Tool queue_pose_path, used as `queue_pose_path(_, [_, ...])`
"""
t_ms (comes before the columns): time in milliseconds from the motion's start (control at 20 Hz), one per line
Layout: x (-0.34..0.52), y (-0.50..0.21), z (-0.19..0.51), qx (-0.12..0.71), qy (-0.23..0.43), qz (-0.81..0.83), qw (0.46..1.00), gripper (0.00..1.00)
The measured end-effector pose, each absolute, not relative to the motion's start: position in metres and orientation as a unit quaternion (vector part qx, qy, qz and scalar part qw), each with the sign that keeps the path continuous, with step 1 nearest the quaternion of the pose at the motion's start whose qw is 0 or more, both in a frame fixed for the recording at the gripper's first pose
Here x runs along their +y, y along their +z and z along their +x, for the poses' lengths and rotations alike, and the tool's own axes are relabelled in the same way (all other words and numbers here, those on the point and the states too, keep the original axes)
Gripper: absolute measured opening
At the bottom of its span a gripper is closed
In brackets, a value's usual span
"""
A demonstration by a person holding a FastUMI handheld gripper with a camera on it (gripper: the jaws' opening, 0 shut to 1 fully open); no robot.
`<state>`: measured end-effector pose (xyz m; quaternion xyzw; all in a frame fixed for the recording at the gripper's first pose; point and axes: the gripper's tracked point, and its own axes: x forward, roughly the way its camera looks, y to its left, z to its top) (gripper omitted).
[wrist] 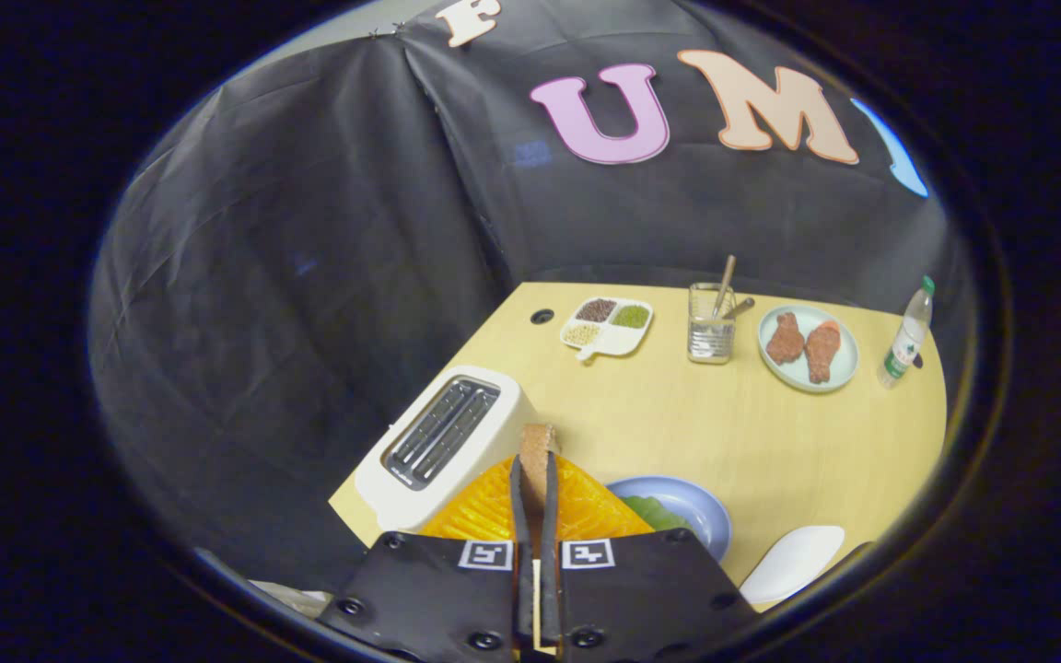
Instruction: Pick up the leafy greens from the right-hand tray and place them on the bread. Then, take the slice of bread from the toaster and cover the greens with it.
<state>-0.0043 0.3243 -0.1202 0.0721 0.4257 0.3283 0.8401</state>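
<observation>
the tool (536,488), nearly closed, pinched the brown bread slice (538,451) edge-on; next, lowering it onto the greens (655,513).

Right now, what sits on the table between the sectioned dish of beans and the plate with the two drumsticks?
In the gripper view, a clear glass holding utensils stands between the sectioned dish and the drumstick plate.

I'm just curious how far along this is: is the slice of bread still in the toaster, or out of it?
Out. The bread slice is clamped edge-on between the gripper fingers, above the orange tray; the toaster slots beside it look empty.
</observation>
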Motion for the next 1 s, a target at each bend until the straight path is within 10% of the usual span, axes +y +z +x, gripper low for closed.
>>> queue_pose_path(1000, [0.257, -0.225, -0.010, 0.504, 0.258, 0.134, 0.813, 0.11])
